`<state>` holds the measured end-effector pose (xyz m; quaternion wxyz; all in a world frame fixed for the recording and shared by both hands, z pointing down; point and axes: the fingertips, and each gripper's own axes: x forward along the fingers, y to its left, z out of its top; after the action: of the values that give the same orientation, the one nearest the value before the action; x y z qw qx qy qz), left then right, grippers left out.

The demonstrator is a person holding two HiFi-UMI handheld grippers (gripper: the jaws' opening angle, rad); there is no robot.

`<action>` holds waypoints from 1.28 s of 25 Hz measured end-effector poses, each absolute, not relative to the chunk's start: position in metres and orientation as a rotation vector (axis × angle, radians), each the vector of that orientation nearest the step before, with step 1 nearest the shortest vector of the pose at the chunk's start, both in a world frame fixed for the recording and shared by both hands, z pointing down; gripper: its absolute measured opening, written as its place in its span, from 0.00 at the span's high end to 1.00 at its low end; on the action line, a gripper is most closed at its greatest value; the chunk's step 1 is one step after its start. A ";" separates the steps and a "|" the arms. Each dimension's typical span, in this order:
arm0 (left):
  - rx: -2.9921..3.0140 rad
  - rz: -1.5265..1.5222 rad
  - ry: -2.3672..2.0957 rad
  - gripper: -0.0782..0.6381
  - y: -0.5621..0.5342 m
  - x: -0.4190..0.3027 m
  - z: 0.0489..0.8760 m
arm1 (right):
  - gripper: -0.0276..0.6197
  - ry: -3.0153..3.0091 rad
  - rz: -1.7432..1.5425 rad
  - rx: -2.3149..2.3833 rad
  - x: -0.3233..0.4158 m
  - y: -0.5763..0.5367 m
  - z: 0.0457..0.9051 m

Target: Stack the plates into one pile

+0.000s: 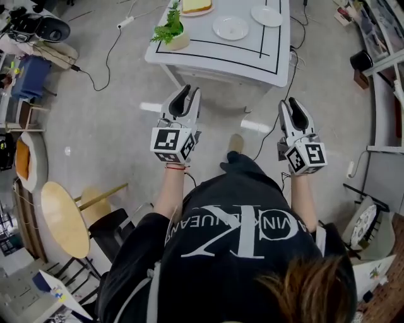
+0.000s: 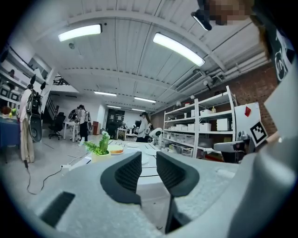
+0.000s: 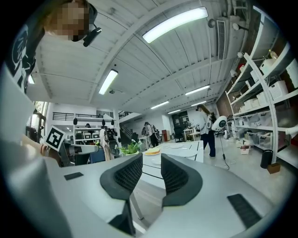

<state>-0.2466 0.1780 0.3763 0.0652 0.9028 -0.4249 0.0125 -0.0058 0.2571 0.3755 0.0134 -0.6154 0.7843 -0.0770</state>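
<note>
The left gripper (image 1: 187,93) and the right gripper (image 1: 294,104) both have their jaws a little apart, with nothing in them. Far ahead is a white table (image 1: 208,60). On it sit a near plate (image 1: 230,28), a far plate (image 1: 266,15) to its right, and a green plant (image 1: 170,30) on the left.

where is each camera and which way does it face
head view: on the person's head, looking steeply down at the grey floor and white rectangular table; black shirt, forearms, left claw, right claw show.
left gripper view: on the left claw, looking level at the table; its open jaws show.
right gripper view: on the right claw, level at the table; its open jaws show.
shared: all show the green potted plant.
</note>
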 end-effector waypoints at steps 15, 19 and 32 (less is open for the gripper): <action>2.746 0.117 -1.312 0.74 0.064 -0.135 0.362 | 0.80 2.580 -0.272 -1.769 0.080 0.128 0.386; 2.688 0.179 -1.318 0.74 0.048 -0.138 0.373 | 0.79 2.634 -0.318 -1.725 0.070 0.113 0.396; 2.671 0.241 -1.242 0.74 -0.021 -0.096 0.409 | 0.79 2.681 -0.476 -1.749 0.089 0.045 0.439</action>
<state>-0.0964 -0.0212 0.4089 0.0927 0.8999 -0.4184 0.0812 0.0894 0.0454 0.4388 -0.0474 -0.5398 0.8275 -0.1469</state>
